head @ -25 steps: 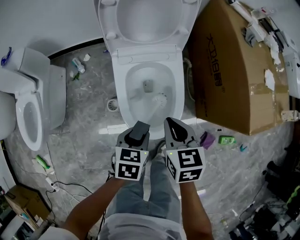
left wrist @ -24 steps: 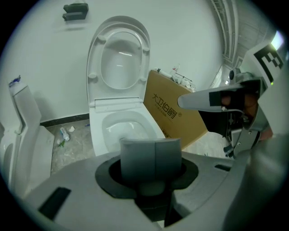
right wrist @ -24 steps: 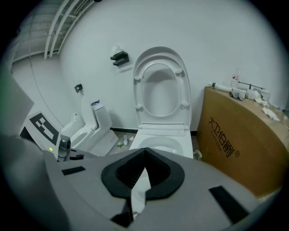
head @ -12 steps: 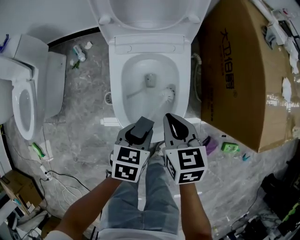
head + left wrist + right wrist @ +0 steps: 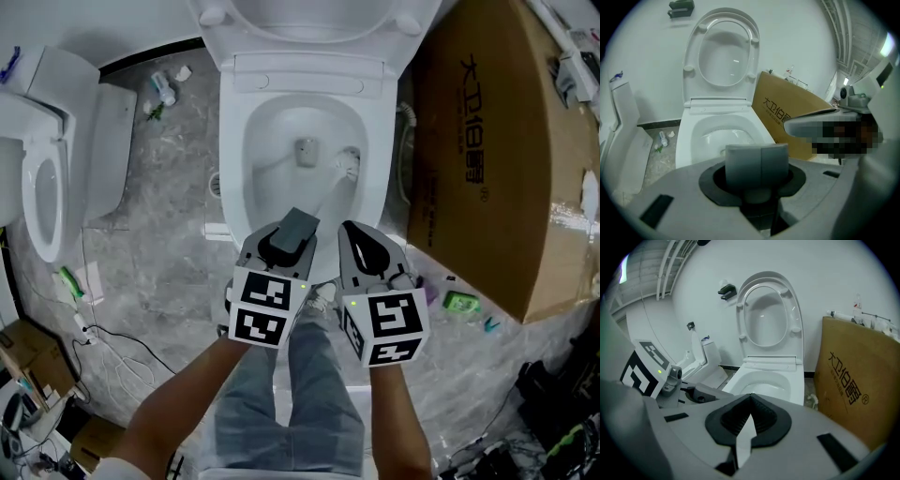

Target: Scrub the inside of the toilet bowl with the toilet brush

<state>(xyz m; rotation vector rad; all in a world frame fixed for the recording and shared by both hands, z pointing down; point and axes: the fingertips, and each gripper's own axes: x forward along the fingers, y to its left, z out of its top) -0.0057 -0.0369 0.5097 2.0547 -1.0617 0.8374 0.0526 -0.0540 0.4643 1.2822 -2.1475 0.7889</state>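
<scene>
- Down inside the toilet bowl, the toilet brush has its white head against the right inner wall, just beside the grey outlet at the bottom.
- Its pale handle slants back from the head to the bowl's front rim, ending in a grey grip.
- The left claw is clenched on that grey grip, which fills the space between its jaws in the left gripper view.
- The right claw hovers just beside the left one, over the front rim; its jaws are pressed together at the tip, with nothing between them.
- The toilet lid stands raised behind the bowl.
- A large cardboard box stands to the right of the toilet, and a second toilet to the left, on the grey marbled floor.
</scene>
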